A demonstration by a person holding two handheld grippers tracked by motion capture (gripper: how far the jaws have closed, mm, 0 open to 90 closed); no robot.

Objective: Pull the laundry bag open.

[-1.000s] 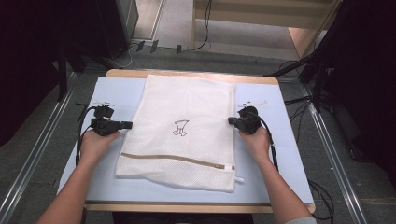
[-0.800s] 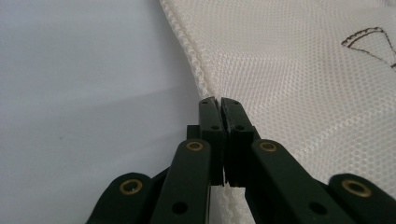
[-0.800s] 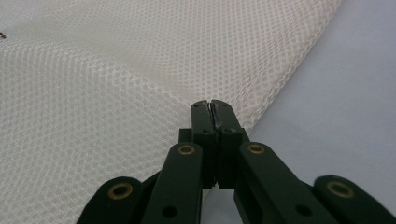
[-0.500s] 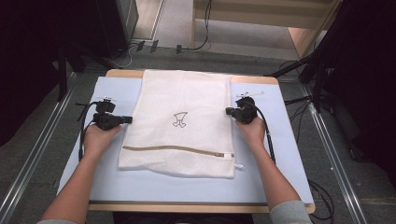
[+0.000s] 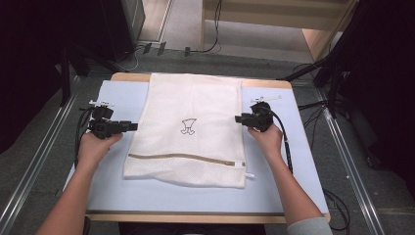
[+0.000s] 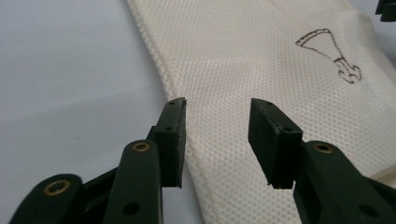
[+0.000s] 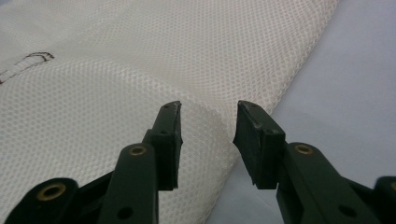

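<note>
white mesh bag (image 5: pixel 188 129) flat, left tool (image 5: pixel 133 126), right tool (image 5: pixel 238 118)

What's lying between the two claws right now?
The white mesh bag, flat on the blue mat, spans the stretch between left claw and right claw, in the high view.

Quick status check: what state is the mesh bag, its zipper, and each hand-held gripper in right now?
Mesh laundry bag: lying flat on the blue mat, far end hanging past the mat's far edge.
Zipper: looks closed, pull at the right end.
Left hand-held gripper: jaws have just been opening, nothing pinched, over the bag's left edge.
Right hand-held gripper: jaws have just been opening, nothing pinched, at the bag's right edge.
</note>
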